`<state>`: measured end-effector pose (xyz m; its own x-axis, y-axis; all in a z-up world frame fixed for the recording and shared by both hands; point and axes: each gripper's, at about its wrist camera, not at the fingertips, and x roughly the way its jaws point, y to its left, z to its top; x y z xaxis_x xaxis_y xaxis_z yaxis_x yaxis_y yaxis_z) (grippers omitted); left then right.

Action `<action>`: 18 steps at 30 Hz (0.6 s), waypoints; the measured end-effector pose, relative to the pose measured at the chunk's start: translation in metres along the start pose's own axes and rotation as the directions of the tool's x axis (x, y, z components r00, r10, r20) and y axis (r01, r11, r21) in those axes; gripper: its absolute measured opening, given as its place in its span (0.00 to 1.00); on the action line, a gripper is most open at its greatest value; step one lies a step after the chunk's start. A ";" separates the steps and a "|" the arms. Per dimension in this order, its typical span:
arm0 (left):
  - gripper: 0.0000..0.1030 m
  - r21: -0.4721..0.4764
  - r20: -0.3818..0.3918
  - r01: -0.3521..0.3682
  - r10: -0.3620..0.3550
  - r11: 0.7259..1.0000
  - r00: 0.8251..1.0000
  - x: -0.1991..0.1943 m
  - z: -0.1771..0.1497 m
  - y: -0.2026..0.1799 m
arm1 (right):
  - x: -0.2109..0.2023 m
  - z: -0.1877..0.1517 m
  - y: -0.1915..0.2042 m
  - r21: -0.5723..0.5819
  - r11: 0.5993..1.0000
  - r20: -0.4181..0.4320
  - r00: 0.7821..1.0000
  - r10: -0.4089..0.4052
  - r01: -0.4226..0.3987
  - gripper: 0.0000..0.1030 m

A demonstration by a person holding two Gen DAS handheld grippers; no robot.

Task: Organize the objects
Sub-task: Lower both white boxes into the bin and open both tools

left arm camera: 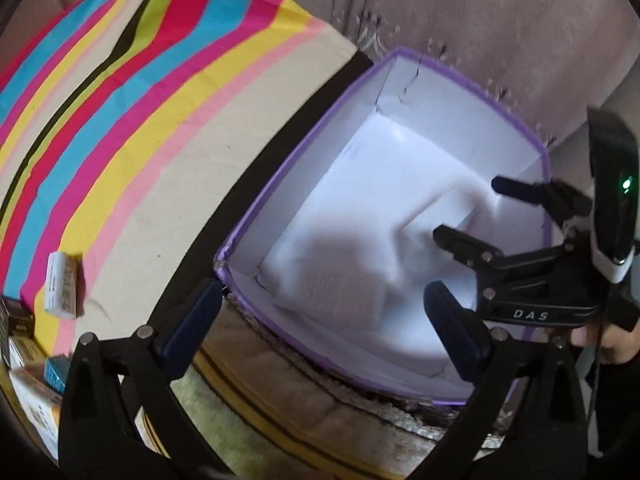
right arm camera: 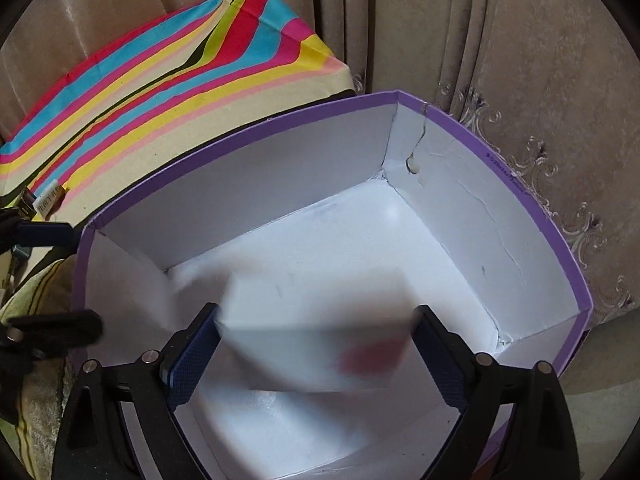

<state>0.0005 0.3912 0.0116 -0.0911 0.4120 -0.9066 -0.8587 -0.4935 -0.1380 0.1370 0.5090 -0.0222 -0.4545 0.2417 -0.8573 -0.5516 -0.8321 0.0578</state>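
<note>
On the right hand-held gripper (left arm camera: pixel 468 210), white letters read "DAS".

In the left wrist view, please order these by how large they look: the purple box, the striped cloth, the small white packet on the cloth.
1. striped cloth and purple box: both fill similar areas, and the box is nearer the camera, so I cannot rank them.
2. small white packet, clearly smallest.

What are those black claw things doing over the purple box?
A person is tidying small cartons into the purple-rimmed box. The right gripper is over it, with a blurry white carton between its open fingers, seemingly dropping in. The left gripper is open and empty. Another small carton waits on the striped cloth.
</note>
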 end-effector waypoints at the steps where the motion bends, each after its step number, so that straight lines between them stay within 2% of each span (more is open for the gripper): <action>1: 0.99 -0.018 0.008 0.009 -0.008 1.000 1.000 -0.004 -0.002 0.002 | -0.005 0.000 0.000 0.001 1.000 0.004 1.000 0.004 -0.004 0.96; 3: 0.99 -0.044 0.047 0.004 -0.002 0.999 0.999 -0.015 -0.005 0.008 | -0.012 0.001 0.003 0.009 1.000 0.011 1.000 0.015 -0.015 0.96; 6: 0.99 -0.068 0.147 0.009 0.001 0.998 0.989 -0.039 -0.011 0.013 | -0.025 0.005 0.010 0.014 0.999 0.031 0.999 0.033 -0.034 0.96; 9: 0.99 -0.097 0.245 -0.004 0.028 0.995 0.969 -0.071 -0.030 0.022 | -0.045 0.007 0.028 -0.013 0.998 0.062 0.996 0.068 -0.067 0.96; 11: 0.99 -0.139 0.295 -0.035 0.076 0.990 0.952 -0.093 -0.053 0.031 | -0.055 0.009 0.042 -0.030 0.995 0.074 0.993 0.096 -0.094 0.96; 14: 0.99 -0.200 0.332 -0.061 0.126 0.978 0.935 -0.116 -0.081 0.048 | -0.065 0.015 0.062 -0.039 0.990 0.090 0.986 0.142 -0.139 0.96; 18: 0.99 -0.316 0.344 -0.085 0.198 0.945 0.918 -0.156 -0.133 0.084 | -0.069 0.021 0.093 -0.048 0.979 0.080 0.976 0.202 -0.199 0.96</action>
<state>0.0091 0.1835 0.0883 -0.4271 0.5441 -0.7222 -0.6442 -0.7436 -0.1792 0.1021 0.4255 0.0529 -0.6112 0.1081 -0.7841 -0.4164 -0.8864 0.2024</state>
